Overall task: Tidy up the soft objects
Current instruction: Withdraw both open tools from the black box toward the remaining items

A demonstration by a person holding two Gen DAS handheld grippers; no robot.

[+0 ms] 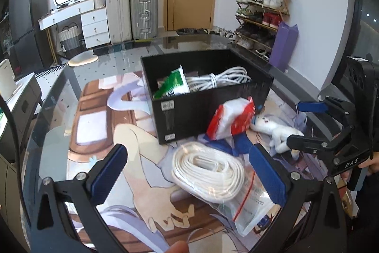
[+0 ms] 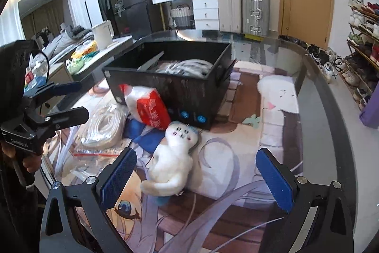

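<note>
The table has a glossy glass top that mirrors the room, over a smooth printed mat. On it, the black box looks like matt cardboard. Beside the box, the white cable coil lies in clear, shiny plastic. The plush toy is fluffy white cloth. Both tongs carry ribbed blue pads on matt black frames.

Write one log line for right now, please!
left tongs: open over bagged cord | right tongs: open by plush toy | box: part-filled
</note>
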